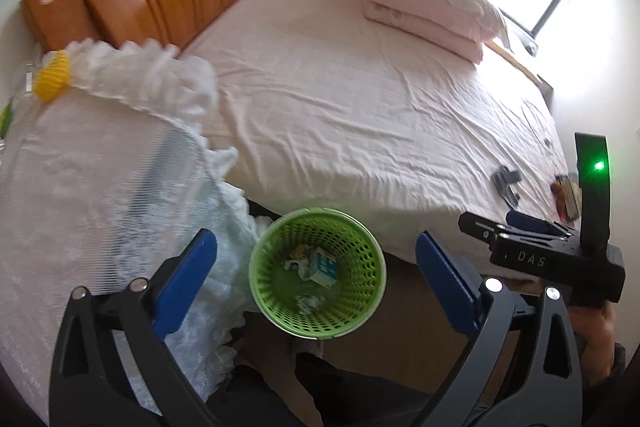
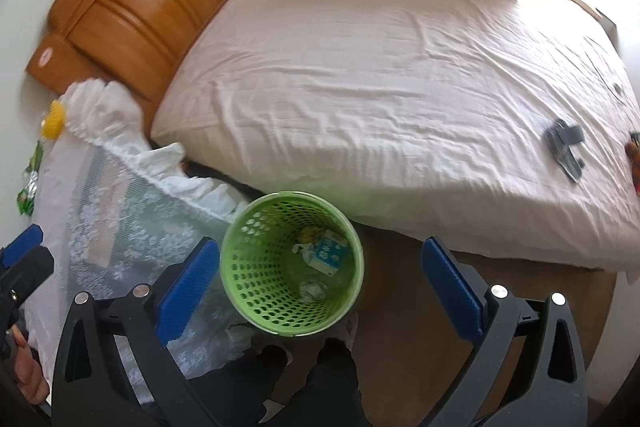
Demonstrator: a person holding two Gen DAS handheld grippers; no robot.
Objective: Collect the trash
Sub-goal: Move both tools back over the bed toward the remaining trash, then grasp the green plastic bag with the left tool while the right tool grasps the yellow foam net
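Both grippers hang over the green basket (image 1: 318,273), and I see the left gripper (image 1: 316,263) with its blue pads spread wide, nothing between them; the right gripper (image 2: 320,267) gapes just as wide, empty too. Down in the basket lie a small blue-and-white carton (image 1: 324,267) and crumpled paper scraps (image 1: 310,303); print on them is too small to read. From the left view I catch the right unit's black body with a green light, its fingers partly cut off. Only the right view shows green wrappers (image 2: 28,187) at the lace-covered table's (image 2: 120,211) far edge, blurred. Dark items on the bed (image 2: 380,87) stay unclear.
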